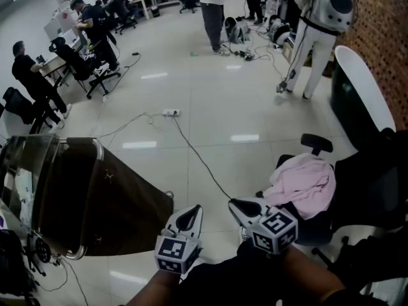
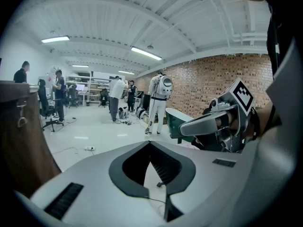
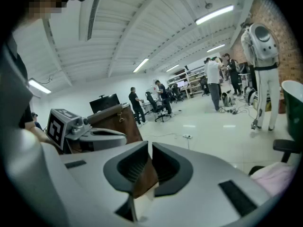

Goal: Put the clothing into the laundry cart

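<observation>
A pink garment lies heaped on the seat of a black office chair at the right; its edge also shows low in the right gripper view as pink cloth. The brown laundry cart with a metal rim stands at the left, its top empty as far as I can see. My left gripper and right gripper hover side by side between cart and chair, touching neither. Both are shut with nothing between the jaws: left gripper, right gripper.
A cable and power strip trail across the glossy white floor ahead. A white humanoid robot and a dark green tub stand at the back right by the brick wall. People sit at desks at the far left.
</observation>
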`<action>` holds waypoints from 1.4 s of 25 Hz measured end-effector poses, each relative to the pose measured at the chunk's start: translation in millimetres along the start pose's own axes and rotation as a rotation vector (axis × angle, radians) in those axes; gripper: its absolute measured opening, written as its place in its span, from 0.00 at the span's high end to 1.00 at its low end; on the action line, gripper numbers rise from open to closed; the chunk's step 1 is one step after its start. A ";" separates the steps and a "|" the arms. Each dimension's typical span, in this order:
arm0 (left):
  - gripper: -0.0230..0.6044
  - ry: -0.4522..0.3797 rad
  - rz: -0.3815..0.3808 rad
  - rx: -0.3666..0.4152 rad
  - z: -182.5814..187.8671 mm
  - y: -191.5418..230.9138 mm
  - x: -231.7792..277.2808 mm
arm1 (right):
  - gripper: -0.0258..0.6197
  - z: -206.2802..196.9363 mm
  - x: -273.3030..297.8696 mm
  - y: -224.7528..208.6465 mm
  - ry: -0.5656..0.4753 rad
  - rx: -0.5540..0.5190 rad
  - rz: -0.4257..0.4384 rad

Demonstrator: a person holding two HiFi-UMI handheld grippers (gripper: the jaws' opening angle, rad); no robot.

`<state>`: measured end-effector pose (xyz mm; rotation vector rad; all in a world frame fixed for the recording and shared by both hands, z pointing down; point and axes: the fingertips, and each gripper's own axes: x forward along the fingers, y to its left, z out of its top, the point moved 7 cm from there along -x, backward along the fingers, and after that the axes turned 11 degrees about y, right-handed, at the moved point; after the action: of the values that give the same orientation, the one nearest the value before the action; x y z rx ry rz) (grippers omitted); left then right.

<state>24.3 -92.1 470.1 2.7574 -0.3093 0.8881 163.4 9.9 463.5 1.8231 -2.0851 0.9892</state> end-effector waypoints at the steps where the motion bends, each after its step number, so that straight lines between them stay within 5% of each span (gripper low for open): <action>1: 0.96 -0.002 -0.007 0.009 7.7 -6.5 14.7 | 0.88 1.0 -5.3 -15.7 -0.006 0.006 -0.011; 16: 0.96 0.102 -0.184 0.201 86.4 -129.0 225.6 | 0.85 -58.7 -118.4 -257.3 -0.099 0.331 -0.280; 22: 0.96 0.178 -0.261 0.230 87.9 -161.7 293.2 | 0.85 -104.4 -148.5 -321.3 -0.107 0.459 -0.415; 31: 0.96 0.285 -0.337 0.265 74.8 -187.6 367.5 | 0.72 -172.9 -151.1 -403.0 -0.066 0.629 -0.546; 35: 0.96 0.308 -0.378 0.275 53.8 -202.2 403.9 | 0.72 -222.2 -145.7 -454.5 -0.001 0.634 -0.688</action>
<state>428.6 33.1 637.0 2.7120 0.4022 1.2968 560.9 252.4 709.2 2.5421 -1.0071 1.4991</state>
